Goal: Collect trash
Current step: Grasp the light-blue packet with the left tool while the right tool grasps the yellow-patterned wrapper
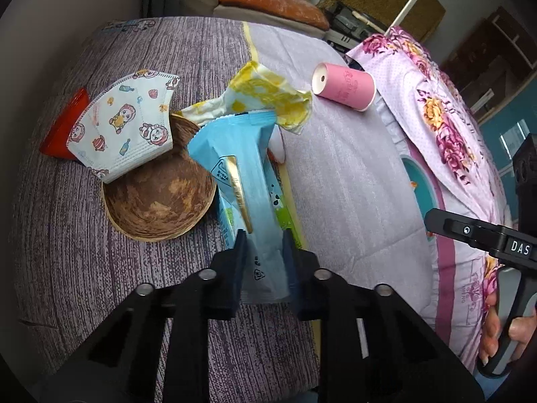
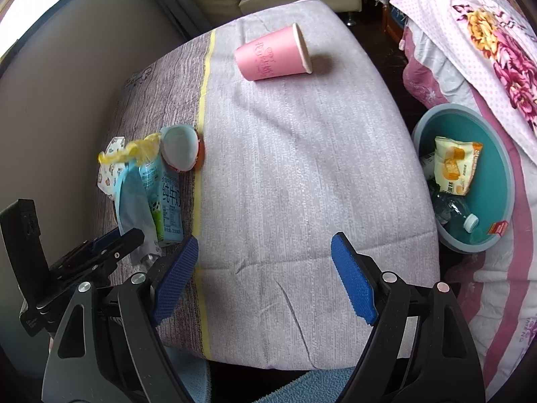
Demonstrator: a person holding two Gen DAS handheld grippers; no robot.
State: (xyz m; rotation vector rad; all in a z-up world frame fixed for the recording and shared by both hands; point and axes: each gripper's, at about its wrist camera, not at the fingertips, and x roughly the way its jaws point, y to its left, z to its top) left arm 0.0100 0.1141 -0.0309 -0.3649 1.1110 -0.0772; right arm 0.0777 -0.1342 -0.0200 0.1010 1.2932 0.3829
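Observation:
My left gripper [image 1: 263, 252] is shut on the near end of a light blue wrapper [image 1: 235, 171], which lies over a milk carton [image 1: 282, 211]. Beside it are a brown paper bowl [image 1: 157, 205], a cartoon face mask [image 1: 127, 124], a red piece [image 1: 65, 124] and a yellow crumpled wrapper [image 1: 265, 97]. A pink paper cup [image 1: 344, 85] lies on its side further off. My right gripper [image 2: 265, 275] is open and empty above the grey mattress; the pink cup [image 2: 272, 55] lies ahead, the left gripper [image 2: 100, 252] and wrapper [image 2: 132, 201] to its left.
A teal basin [image 2: 503, 181] at the right of the mattress holds a snack bag [image 2: 454, 168], a plastic bottle [image 2: 459, 215] and a small red packet. A floral quilt [image 1: 446, 127] lies along the right edge. A wall panel runs along the left.

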